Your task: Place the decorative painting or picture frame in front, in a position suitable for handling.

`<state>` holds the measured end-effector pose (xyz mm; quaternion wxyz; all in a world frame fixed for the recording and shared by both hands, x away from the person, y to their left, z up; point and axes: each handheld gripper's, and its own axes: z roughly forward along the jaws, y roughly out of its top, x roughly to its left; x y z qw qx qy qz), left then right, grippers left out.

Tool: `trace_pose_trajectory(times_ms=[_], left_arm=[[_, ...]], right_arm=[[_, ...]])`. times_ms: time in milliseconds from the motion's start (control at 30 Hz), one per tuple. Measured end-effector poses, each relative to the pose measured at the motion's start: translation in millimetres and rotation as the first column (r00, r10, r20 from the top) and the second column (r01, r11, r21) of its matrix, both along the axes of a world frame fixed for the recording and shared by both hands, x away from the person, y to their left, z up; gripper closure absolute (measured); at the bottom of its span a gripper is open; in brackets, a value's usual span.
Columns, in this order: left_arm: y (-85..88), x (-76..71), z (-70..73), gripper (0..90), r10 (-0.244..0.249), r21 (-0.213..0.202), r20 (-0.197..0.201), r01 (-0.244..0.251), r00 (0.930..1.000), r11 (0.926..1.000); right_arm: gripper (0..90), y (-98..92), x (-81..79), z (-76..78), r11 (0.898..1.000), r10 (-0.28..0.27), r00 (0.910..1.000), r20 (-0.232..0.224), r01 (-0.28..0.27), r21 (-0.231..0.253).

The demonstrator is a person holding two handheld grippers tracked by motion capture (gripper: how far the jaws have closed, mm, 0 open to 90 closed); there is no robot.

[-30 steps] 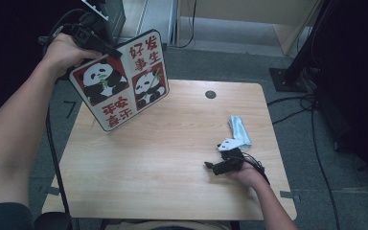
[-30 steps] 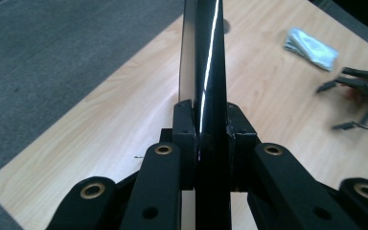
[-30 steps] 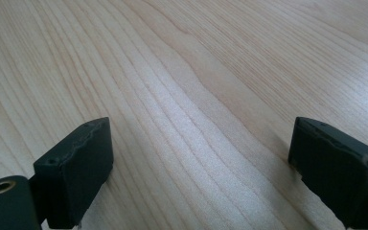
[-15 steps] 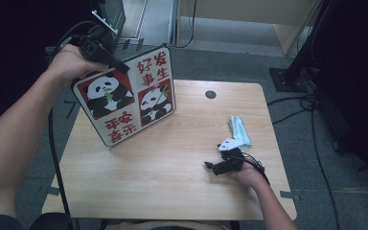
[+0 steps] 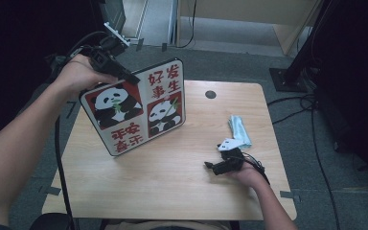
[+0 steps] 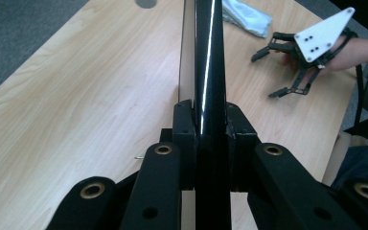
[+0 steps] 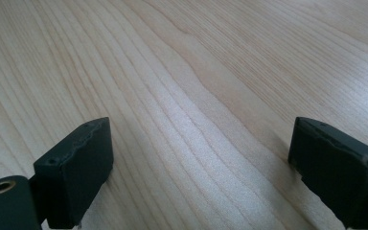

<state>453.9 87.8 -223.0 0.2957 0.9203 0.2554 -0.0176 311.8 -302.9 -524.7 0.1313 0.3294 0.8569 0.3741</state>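
A board (image 5: pixel 139 108) printed with two pandas and red characters stands tilted over the left part of the wooden table (image 5: pixel 172 191). My left gripper (image 5: pixel 124 76) is shut on its upper edge. In the left gripper view the board's thin dark edge (image 6: pixel 208 57) runs straight away from my left gripper (image 6: pixel 210 120), pinched between both pads. Whether its lower edge touches the wood I cannot tell. My right gripper (image 5: pixel 211 167) lies on the table at the right, open, nothing between its jaws. It also shows as the right gripper (image 6: pixel 264 75) and as the right gripper (image 7: pixel 201 158) over bare wood.
A pale teal packet (image 5: pixel 239 130) lies just behind the right gripper, seen too as the packet (image 6: pixel 247 17). A dark round cable hole (image 5: pixel 211 94) sits near the table's far edge. A black stand base (image 5: pixel 287 79) and cables lie on the floor at the right.
The left hand has carried the panda board rightward and slightly down, from past the table's far left corner to over the table. The right gripper has stayed still.
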Motion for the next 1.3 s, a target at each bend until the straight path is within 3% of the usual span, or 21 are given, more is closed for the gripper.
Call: trace_pose_trajectory(times_ms=[600,967,1300], left_arm=[[-32.7,-38.5,-2.3,79.0,-0.108,0.02,0.001,0.108,0.9941,0.9939],[-42.8,-47.7,-5.4,78.9,-0.123,0.002,-0.005,0.123,0.9923,0.9923],[-47.0,-45.0,-7.2,78.9,-0.127,-0.014,-0.034,0.126,0.9914,0.9919]], right_arm=[[8.3,0.0,-0.1,0.0,1.0,0.001,1.0,-0.001,-0.001,0.001],[8.3,0.0,0.0,0.0,1.0,0.002,1.0,-0.001,-0.002,0.001],[8.3,-0.2,0.1,0.0,1.0,0.004,1.0,-0.002,-0.004,0.002]])
